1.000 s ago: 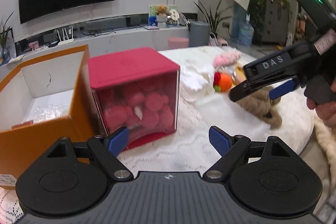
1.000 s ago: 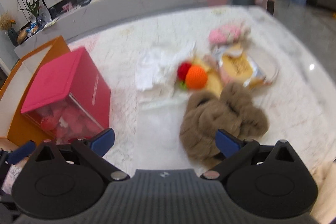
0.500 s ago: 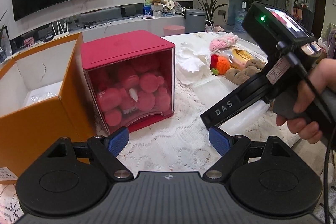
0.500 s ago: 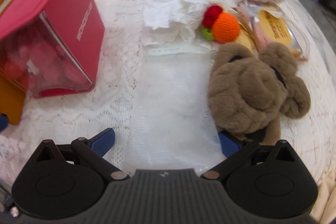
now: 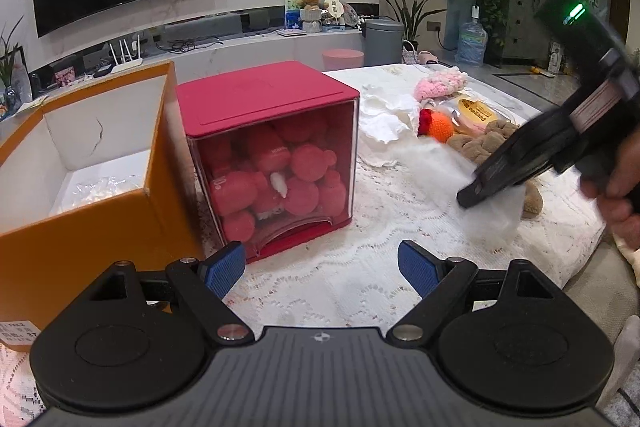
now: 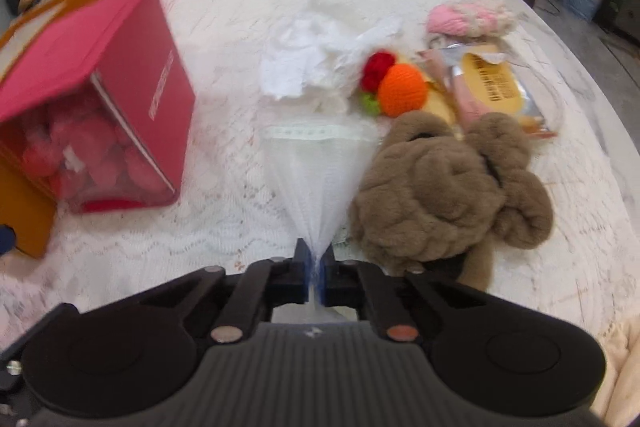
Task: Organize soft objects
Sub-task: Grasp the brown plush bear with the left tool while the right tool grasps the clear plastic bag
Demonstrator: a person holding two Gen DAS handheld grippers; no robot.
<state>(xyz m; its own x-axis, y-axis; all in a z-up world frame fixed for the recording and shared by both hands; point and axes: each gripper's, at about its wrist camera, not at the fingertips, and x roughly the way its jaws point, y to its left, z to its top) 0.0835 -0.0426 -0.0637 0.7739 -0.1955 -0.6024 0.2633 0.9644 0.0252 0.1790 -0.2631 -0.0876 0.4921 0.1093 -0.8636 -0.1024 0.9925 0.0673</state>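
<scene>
While the left gripper (image 5: 320, 263) waits with jaws apart, the right gripper (image 6: 316, 273), jaws just closed, clamps the white mesh bag (image 6: 316, 179), lying at nine o'clock of the brown plush (image 6: 448, 187): pickup step; next, lift toward the orange box (image 5: 80, 187).

Left tongs (image 5: 320, 269) gaped above the lace-covered desk (image 5: 360, 267)
A red box (image 5: 268, 155) stood beside an orange box (image 5: 100, 223); right tongs (image 5: 516, 163) gripped white mesh (image 5: 492, 215) near a brown plush (image 5: 484, 143)
</scene>
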